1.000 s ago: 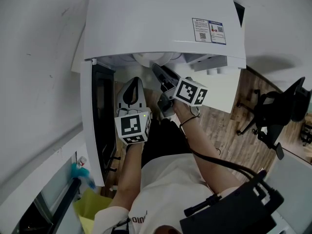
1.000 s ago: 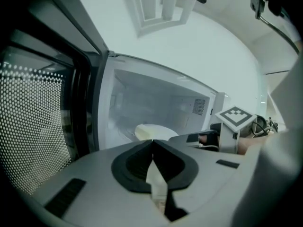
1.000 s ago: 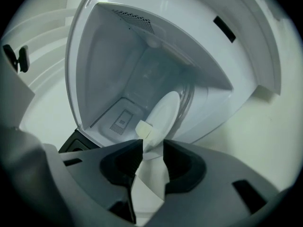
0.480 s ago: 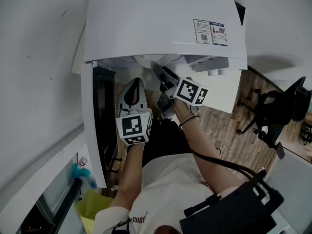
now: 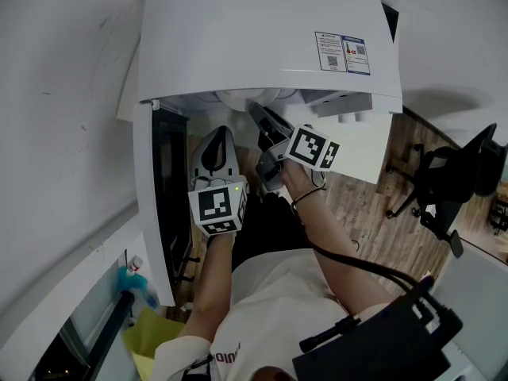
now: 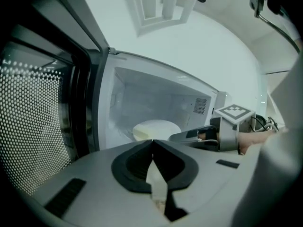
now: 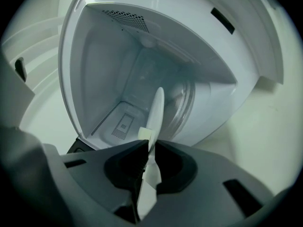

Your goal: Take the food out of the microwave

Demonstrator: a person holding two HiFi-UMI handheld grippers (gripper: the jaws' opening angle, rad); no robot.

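Note:
The white microwave [image 5: 262, 30] stands open, and a white plate [image 6: 156, 128] holding pale food rests inside. My right gripper [image 5: 259, 116] reaches into the cavity. In the right gripper view the plate [image 7: 155, 110] stands edge-on between the closing jaws of this gripper [image 7: 149, 148], whose pads pinch its rim next to a pale yellow piece of food [image 7: 144, 134]. My left gripper [image 5: 214, 143] hangs just outside the opening, jaws shut with nothing held. From the left gripper view the right gripper [image 6: 189, 135] touches the plate's right side.
The microwave door [image 5: 155, 205] hangs open at the left, its perforated window [image 6: 33, 122] close beside my left gripper. A glass turntable [image 7: 182, 108] lies under the plate. An office chair [image 5: 444, 189] stands on the wooden floor at the right.
The right gripper's marker cube has tilted slightly. Both hands stay where they were at the microwave's mouth.

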